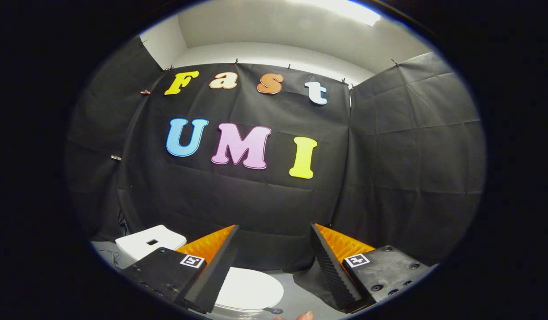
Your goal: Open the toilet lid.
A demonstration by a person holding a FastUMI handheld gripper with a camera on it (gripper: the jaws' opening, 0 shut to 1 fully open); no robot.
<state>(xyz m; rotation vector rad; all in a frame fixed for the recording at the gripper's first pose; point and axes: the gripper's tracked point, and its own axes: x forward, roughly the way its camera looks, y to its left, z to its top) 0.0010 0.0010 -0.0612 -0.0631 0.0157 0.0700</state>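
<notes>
Held well above the toilet, the gripper is seen with its fingers spread wide apart and nothing between them. It is pointed forward at the black cloth wall rather than down, so that the toilet is seen low, beneath and between the fingers. The white lid is lying flat and closed; part of it is covered by the left finger, and its rounded front end is seen in the gap. The white tank is seen to the left of the left finger, just beyond it. No contact between either finger and the lid is seen. A fingertip of the person's hand is glimpsed below the gap, near the right finger. Grey floor is seen beside the toilet.
</notes>
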